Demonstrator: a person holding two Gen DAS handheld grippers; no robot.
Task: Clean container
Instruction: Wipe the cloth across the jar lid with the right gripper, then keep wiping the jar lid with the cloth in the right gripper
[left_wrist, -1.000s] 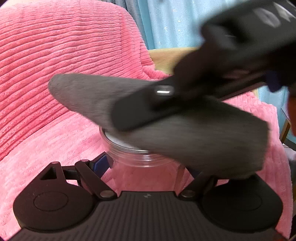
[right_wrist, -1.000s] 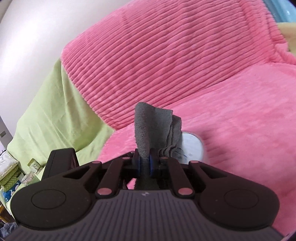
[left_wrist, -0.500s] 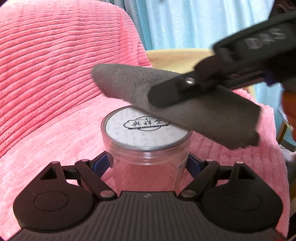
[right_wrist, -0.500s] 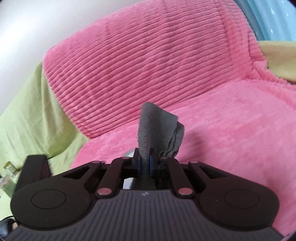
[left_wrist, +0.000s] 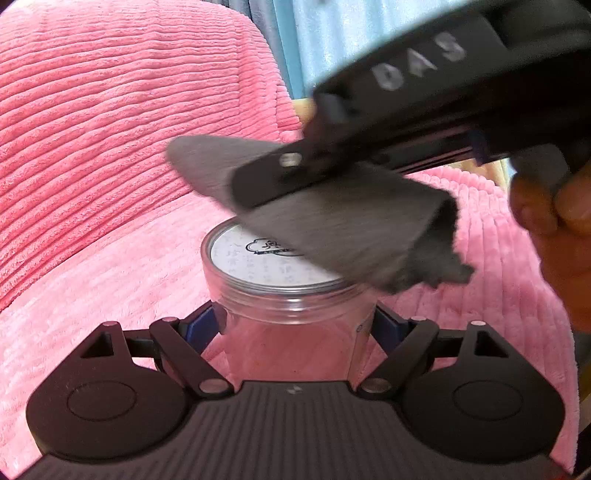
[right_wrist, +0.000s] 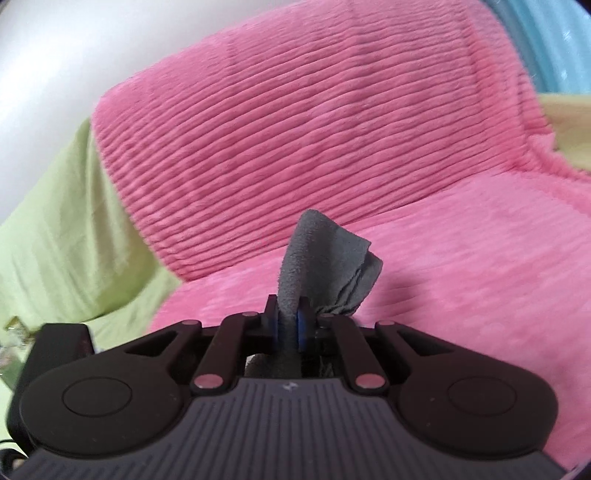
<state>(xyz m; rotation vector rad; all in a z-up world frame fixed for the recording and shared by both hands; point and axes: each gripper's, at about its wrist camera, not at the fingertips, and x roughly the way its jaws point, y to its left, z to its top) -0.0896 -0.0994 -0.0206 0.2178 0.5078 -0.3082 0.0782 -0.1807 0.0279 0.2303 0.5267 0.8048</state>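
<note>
two tongs, left (left_wrist: 295, 325) pinching upright clear container (left_wrist: 288, 295) — lid up, right (right_wrist: 290, 325) clamping grey cloth (right_wrist: 325, 266)

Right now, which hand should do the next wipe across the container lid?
Right, probably. Its tool is clamped on the grey cloth, already over the lid. The left tool is busy gripping the clear container.

Pink ribbed blanket (right_wrist: 332, 129) over sofa; green cover (right_wrist: 66, 236) beside; blue curtain (left_wrist: 332, 37) behind; white wall (right_wrist: 55, 44).
</note>
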